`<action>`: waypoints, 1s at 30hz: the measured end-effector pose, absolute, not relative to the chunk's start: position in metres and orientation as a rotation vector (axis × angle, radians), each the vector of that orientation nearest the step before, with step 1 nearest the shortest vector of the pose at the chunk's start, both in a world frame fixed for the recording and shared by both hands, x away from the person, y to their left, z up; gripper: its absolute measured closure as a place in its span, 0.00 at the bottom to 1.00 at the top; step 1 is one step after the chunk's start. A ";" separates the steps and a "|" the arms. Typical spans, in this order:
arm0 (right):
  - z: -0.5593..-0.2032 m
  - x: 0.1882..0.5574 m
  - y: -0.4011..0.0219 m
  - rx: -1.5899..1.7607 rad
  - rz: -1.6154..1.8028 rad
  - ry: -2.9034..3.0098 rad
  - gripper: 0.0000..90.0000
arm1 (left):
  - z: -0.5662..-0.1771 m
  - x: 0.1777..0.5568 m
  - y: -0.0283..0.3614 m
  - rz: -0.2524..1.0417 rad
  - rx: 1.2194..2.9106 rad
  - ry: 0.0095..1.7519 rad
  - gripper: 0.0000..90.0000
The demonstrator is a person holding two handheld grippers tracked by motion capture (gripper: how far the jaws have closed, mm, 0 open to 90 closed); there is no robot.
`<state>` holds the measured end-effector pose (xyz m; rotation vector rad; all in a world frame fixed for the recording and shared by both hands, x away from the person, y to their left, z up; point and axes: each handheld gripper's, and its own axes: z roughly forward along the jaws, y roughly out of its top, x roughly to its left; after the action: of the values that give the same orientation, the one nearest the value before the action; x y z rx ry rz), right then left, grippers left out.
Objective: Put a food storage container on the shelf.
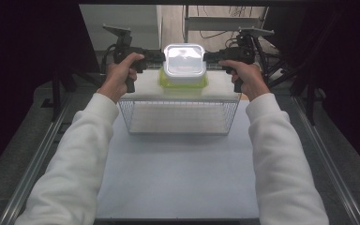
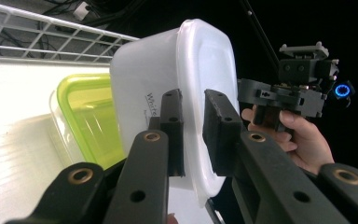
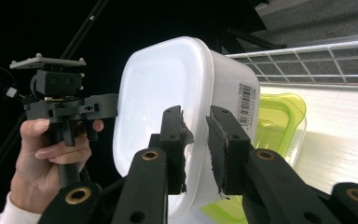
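Note:
A white lidded plastic container [image 1: 184, 63] sits on top of a clear container with a green lid [image 1: 183, 84], which rests on a white board [image 1: 145, 90]. My left gripper [image 1: 161, 57] grips the white container's left rim and my right gripper [image 1: 207, 56] grips its right rim. In the left gripper view the jaws [image 2: 193, 121] straddle the lid's edge of the white container [image 2: 144, 70], with the green-lidded container [image 2: 88, 116] behind it. In the right gripper view the jaws [image 3: 196, 135] clamp the same rim of the white container [image 3: 158, 84], above the green lid [image 3: 279, 116].
The white board lies across a wire basket [image 1: 178, 117] at the far end of a white table mat [image 1: 178, 173]. Metal rails [image 1: 42, 150] run along both sides of the mat. Dark stands and cables stand behind the basket.

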<state>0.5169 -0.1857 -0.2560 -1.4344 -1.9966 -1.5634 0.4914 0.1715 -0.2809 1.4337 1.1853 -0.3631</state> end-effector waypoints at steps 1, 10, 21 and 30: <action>-0.256 0.518 -0.186 -1.438 -1.560 -1.990 0.83 | -0.282 0.494 0.172 -0.367 1.428 1.192 0.87; -0.263 0.527 -0.185 -1.481 -1.507 -1.922 0.79 | -0.285 0.502 0.170 -0.359 1.419 1.240 0.85; -0.265 0.529 -0.185 -1.499 -1.491 -1.903 0.78 | -0.286 0.501 0.170 -0.346 1.421 1.241 0.85; -0.262 0.526 -0.177 -1.447 -1.596 -1.988 0.49 | -0.284 0.497 0.163 -0.252 1.458 1.198 0.60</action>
<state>0.5257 -0.1765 -0.2616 -1.4472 -1.9876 -1.5961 0.4970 0.1628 -0.2843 1.4575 1.1978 -0.2521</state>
